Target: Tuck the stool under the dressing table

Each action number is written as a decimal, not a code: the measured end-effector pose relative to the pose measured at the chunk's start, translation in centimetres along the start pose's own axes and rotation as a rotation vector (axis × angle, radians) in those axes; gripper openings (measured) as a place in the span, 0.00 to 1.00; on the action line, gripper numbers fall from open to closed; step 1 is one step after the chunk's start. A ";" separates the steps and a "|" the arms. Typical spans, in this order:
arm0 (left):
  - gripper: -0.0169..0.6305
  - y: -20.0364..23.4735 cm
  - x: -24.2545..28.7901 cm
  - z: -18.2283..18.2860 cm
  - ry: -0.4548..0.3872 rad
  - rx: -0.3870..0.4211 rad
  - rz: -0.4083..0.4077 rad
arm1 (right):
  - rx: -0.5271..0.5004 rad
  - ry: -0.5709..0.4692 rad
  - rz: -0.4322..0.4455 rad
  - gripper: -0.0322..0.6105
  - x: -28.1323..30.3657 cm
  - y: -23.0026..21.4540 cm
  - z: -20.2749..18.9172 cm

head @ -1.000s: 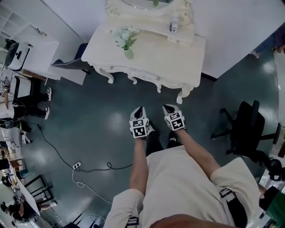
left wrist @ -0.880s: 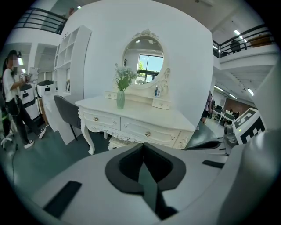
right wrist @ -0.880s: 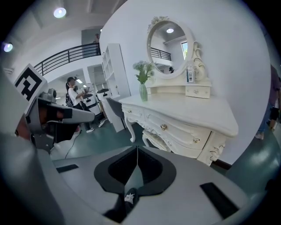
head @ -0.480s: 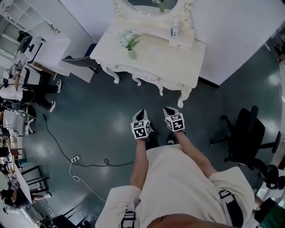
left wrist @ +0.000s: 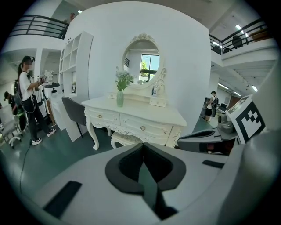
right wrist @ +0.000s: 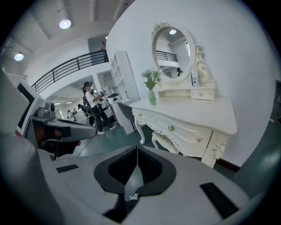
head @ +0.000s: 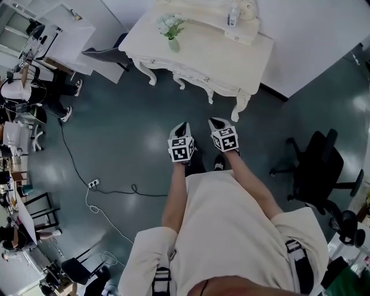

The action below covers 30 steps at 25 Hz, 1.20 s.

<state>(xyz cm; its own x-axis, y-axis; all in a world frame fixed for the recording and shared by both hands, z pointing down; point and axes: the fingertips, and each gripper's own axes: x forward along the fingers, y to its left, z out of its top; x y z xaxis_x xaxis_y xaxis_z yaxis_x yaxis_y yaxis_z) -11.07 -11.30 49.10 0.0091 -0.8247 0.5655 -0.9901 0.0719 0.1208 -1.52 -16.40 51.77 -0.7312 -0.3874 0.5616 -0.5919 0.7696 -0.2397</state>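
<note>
Two grippers seen side by side in front of the person, over dark floor (head: pixel 127 150): left gripper (head: pixel 184 125) and right gripper (head: pixel 215 121), each with jaws pressed together on nothing. Aimed both toward the white dressing table (head: pixel 202 46), near it but not touching. Found the stool (left wrist: pixel 126 139) ahead of the fingertips and low, between the table's curved legs, already beneath the drawers as far as could be judged; hidden by the tabletop in the head view. Could not tell its long axis from the small pale part on show. Judged the right gripper marginally nearer the table, and the stool roughly between the lines of the two grippers. Noted also a vase (head: pixel 173 45) of flowers and a small bottle (head: pixel 233 16) on the tabletop, and an office chair (head: pixel 318 167) off to the right. Read no brand or writing anywhere: only black-and-white square markers (head: pixel 181 153) on the grippers; bottle label too small to make out.
</note>
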 end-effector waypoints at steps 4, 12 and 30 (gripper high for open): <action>0.05 0.1 -0.1 0.2 -0.010 -0.005 0.009 | -0.021 -0.002 0.006 0.12 -0.1 0.1 0.2; 0.05 -0.6 -0.3 0.0 -0.012 -0.017 0.002 | -0.015 -0.005 -0.009 0.12 -0.8 -0.8 0.0; 0.05 -2.3 0.7 0.6 -0.028 -0.026 -0.010 | -0.040 0.005 -0.034 0.12 -2.2 -2.7 -0.4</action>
<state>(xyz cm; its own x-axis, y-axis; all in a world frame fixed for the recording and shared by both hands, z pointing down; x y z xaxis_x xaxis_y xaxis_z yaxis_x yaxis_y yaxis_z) -8.89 -12.37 48.69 0.0150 -0.8409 0.5410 -0.9859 0.0777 0.1482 1.83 -17.38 51.49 -0.7091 -0.4112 0.5727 -0.6021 0.7758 -0.1885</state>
